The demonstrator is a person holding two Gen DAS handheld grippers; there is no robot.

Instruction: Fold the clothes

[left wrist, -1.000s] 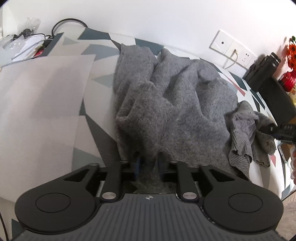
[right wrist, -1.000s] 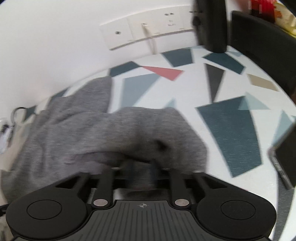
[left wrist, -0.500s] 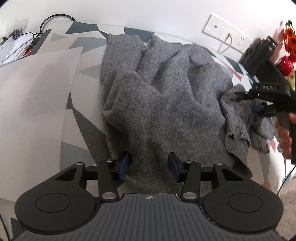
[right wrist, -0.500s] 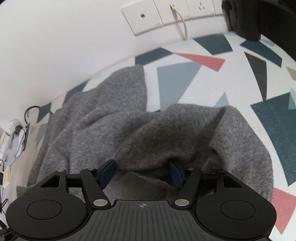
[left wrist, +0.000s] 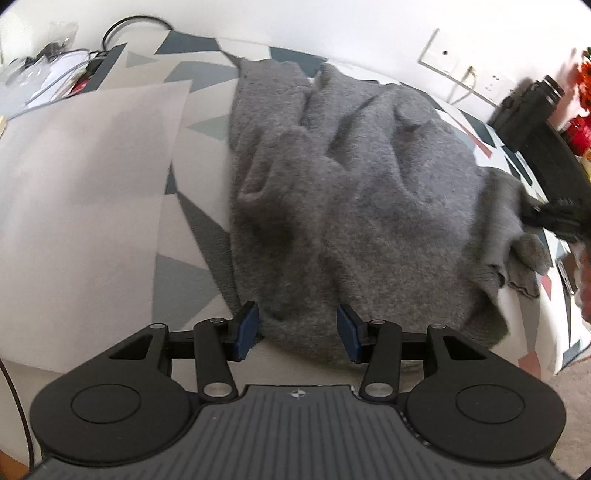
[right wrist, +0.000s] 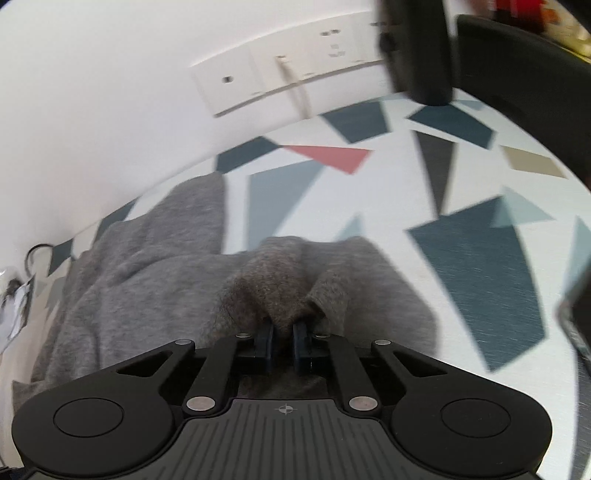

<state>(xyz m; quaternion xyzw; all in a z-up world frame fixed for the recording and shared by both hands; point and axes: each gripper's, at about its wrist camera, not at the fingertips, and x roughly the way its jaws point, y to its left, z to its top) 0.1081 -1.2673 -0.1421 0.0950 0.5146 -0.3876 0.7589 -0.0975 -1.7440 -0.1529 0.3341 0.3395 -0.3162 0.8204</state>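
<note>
Though bunched and creased across its whole width, the grey knit sweater [left wrist: 354,192] lies on the patterned tablecloth [left wrist: 192,229], filling the middle of the table from the near edge to the far side, with no clean fold line or squared edge to be seen. By that look the folding is somewhere in its middle: the garment is gathered but not flat, and smoothing and further folds appear to remain.

At the near edge the left gripper [left wrist: 297,328] stands with its blue pads wide apart, the sweater's hem between them but unpinched. Further right, the right gripper [right wrist: 282,341] has its fingers drawn narrow on a tuck of the sweater's right-hand part, the wool puckering up around them.

Only the left wrist view shows the garment whole, along with pale sheets [left wrist: 85,184] on the left of the table and a cluttered far-left corner with a cable [left wrist: 136,24]; the right gripper there is only a dark blur at the right edge. Only the right wrist view shows the pinch itself, the bare cloth to the right of the sweater, and the wall sockets [right wrist: 280,77] at the far side.
</note>
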